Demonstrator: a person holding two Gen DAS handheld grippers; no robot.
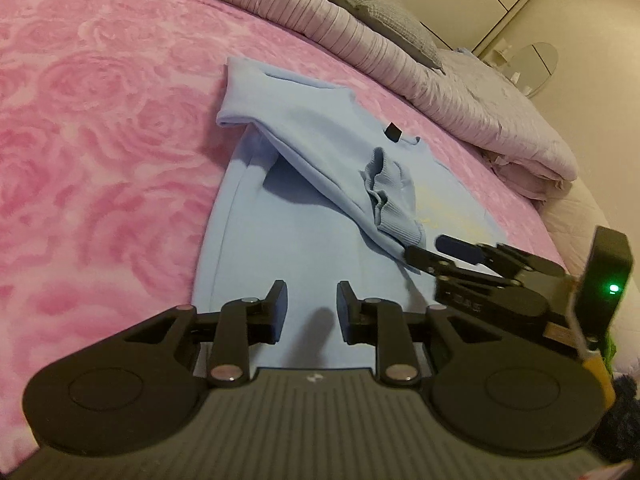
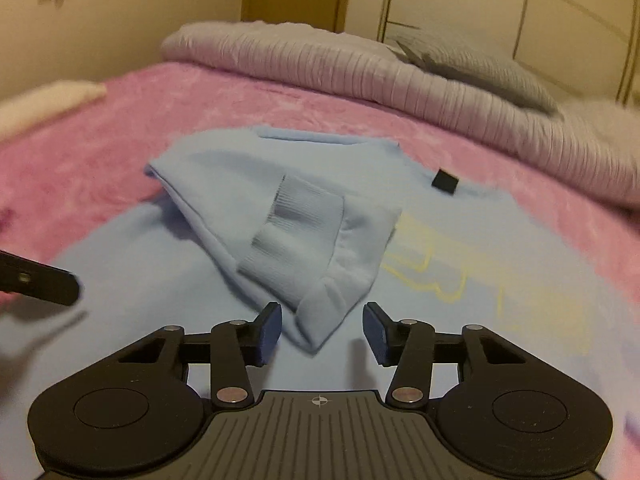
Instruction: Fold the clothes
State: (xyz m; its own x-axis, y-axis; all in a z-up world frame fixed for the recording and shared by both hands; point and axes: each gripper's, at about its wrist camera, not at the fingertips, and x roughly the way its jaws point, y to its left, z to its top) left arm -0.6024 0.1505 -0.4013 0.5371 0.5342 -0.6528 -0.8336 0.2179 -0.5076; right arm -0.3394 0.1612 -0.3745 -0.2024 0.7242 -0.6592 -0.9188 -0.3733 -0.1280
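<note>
My left gripper (image 1: 312, 308) has its jaws standing apart with only bare fabric showing between them; they hold nothing. Through the left wrist camera, they hover over the near part of a light blue sweatshirt (image 1: 304, 240), which lies spread flat on a bed under a pink rose-patterned blanket (image 1: 100, 140). One sleeve (image 1: 316, 152) is folded across the sweatshirt's body, running from the far shoulder down to a crumpled ribbed cuff (image 1: 384, 188). Beyond the cuff, at the neckline, sits a small black tag (image 1: 393, 132). To the right of the cuff my right gripper (image 1: 440, 252) comes in from the side, its fingertips just beside the sleeve end; from here I cannot tell whether they touch it. Past the sweatshirt, along the far edge of the bed, lies a rolled lilac duvet (image 1: 360, 40) with a grey pillow (image 1: 380, 8) on it.

In the right wrist view, my right gripper (image 2: 322, 332) also has its jaws wide apart and grips nothing. The folded sleeve's end (image 2: 316, 320) reaches down into the gap between the fingertips, but neither pad closes on it. The ribbed cuff (image 2: 300, 232) lies doubled on top of the sleeve. Right of the sleeve, faint yellow lettering (image 2: 460, 280) shows on the sweatshirt's chest, blurred beyond reading. A finger of my left gripper (image 2: 44, 284) pokes in left of the sleeve, above the sweatshirt's body.
</note>
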